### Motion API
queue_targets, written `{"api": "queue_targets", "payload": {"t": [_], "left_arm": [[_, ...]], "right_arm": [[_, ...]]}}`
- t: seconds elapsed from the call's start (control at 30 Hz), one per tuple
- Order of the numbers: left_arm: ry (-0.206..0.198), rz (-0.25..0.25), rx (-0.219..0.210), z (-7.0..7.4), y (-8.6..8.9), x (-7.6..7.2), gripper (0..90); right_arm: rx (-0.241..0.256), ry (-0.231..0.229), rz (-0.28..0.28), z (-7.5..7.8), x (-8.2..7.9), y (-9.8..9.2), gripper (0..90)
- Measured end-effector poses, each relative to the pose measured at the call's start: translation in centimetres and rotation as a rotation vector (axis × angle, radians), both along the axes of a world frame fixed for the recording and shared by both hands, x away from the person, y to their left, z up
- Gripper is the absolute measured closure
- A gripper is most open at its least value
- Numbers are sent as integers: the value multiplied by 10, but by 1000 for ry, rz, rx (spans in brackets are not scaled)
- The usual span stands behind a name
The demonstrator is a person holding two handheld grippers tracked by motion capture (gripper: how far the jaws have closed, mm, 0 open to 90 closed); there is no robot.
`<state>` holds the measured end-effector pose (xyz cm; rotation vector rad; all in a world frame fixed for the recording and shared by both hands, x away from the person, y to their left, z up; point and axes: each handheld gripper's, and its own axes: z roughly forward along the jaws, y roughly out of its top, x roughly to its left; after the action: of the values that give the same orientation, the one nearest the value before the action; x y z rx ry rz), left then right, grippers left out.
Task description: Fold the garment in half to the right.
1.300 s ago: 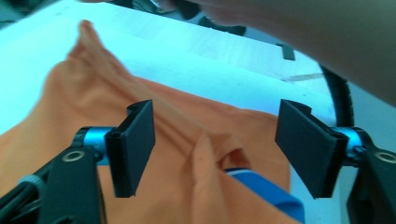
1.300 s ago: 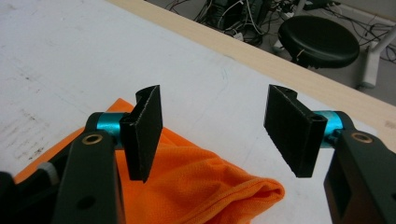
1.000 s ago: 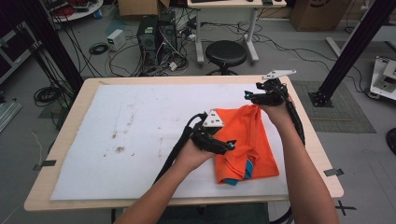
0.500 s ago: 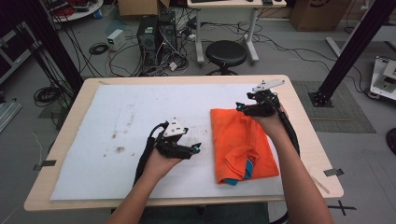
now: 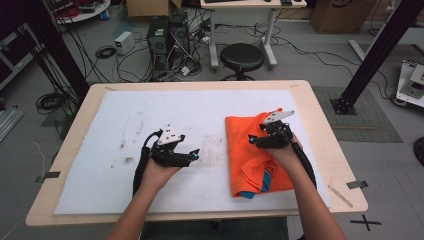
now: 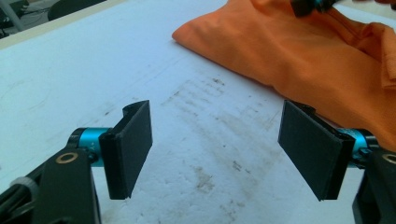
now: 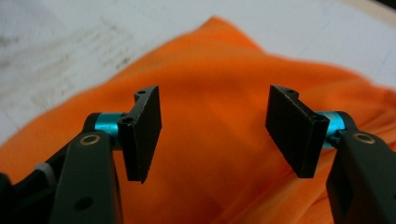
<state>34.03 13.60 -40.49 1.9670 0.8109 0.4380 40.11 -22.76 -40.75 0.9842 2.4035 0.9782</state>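
Folded orange cloth garment (image 5: 255, 155) lies on the right half of the white sheet (image 5: 200, 110) that covers the wooden desk (image 5: 320, 125); a strip of blue fabric (image 5: 265, 181) shows at its near edge, where the folds bunch up. From the high view I read the far edge of the garment as fairly straight, the near part rumpled. My right gripper (image 5: 256, 140) sits over the garment's right-hand portion, the person's hand behind it resting on the cloth. In the right gripper view the fingers (image 7: 142, 133) stand apart with nothing between them, orange cloth (image 7: 215, 140) spread beneath and beyond; I cannot tell whether the tips touch the fabric. My left gripper (image 5: 192, 156) is off the garment, over bare sheet left of it, near but not touching, pointing toward the cloth. In the left gripper view its fingers (image 6: 133, 147) are spread wide and empty, a grey-smudged patch of sheet (image 6: 210, 154) between them, the orange garment (image 6: 299, 51) ahead and to the right, its folded corner nearest. A bit of the right gripper (image 6: 310, 5) shows at the top edge of that view, on the cloth. Beyond the desk: a black round stool (image 5: 242, 57) and cables on the floor.
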Motion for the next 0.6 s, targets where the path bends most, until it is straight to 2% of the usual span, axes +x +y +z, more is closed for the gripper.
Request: {"api": "queue_targets", "payload": {"t": [0.03, 0.13, 0.17, 0.2, 0.23, 0.27, 0.43, 0.6], "left_arm": [[0, 4, -5, 0, 1, 0, 262], [3, 12, -14, 0, 4, 0, 262], [2, 12, -12, 0, 5, 1, 261], [4, 15, -18, 0, 6, 0, 261], [5, 14, -25, 0, 6, 0, 261], [9, 13, -33, 0, 7, 0, 261], [15, 3, -55, 2, 7, -1, 262], [8, 10, -60, 5, 9, -1, 261]], "right_arm": [[-19, 21, 2, -7, -4, -2, 370], [-25, 31, 7, -12, -10, -8, 394], [-15, 29, -2, -16, -18, -19, 401], [-15, 29, -2, -16, -18, -19, 401], [11, 28, -8, -18, -26, -35, 414], [11, 28, -8, -18, -26, -35, 414], [62, 45, -57, -25, -38, -75, 419], [20, 38, -88, -23, -40, -89, 423]]}}
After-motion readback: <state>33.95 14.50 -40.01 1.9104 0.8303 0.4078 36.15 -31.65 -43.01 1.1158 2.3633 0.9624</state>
